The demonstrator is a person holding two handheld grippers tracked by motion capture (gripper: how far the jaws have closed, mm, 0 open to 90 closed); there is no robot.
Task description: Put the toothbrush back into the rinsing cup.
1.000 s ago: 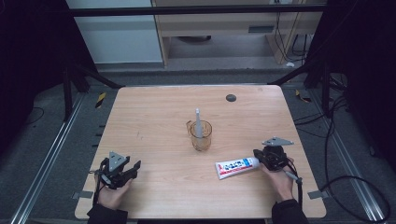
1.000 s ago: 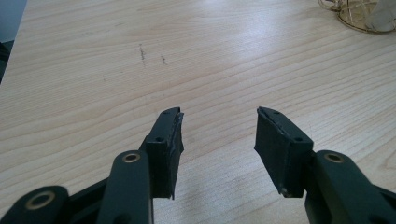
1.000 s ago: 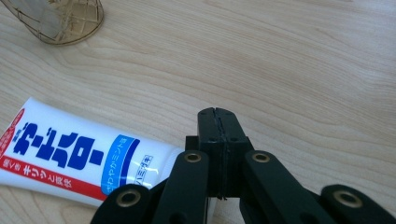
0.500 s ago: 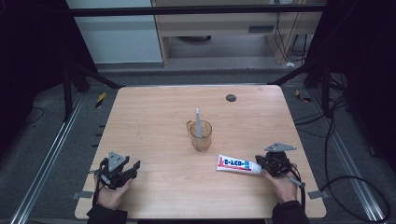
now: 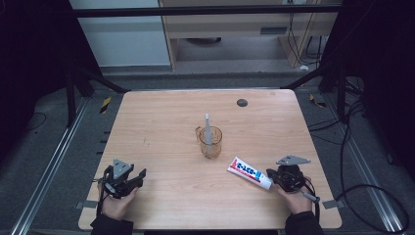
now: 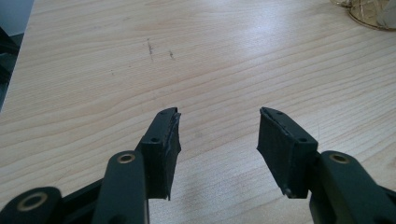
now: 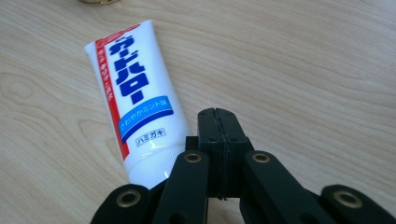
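A white toothpaste tube (image 5: 246,171) with red and blue print lies flat on the wooden table (image 5: 166,122). Its cap end is by my right gripper (image 5: 272,176). In the right gripper view the jaws of that gripper (image 7: 217,113) are pressed together with nothing between them, and the tube (image 7: 133,91) lies just to their left, its cap end tucked beside the left linkage. My left gripper (image 5: 139,177) rests near the front left. Its own view shows this gripper (image 6: 219,116) open over bare wood, the jaws having just opened a little further.
An amber see-through cup (image 5: 211,142) holding a grey toothbrush (image 5: 207,128) stands at mid-table; its base is at the top right of the left gripper view (image 6: 373,11). A small dark disc (image 5: 242,102) lies near the far edge. Cables run past the table's right side.
My right gripper has drawn back toward the near edge. The tube's cap end swung with it, so the tube now slants the other way. The left hand has stayed put.
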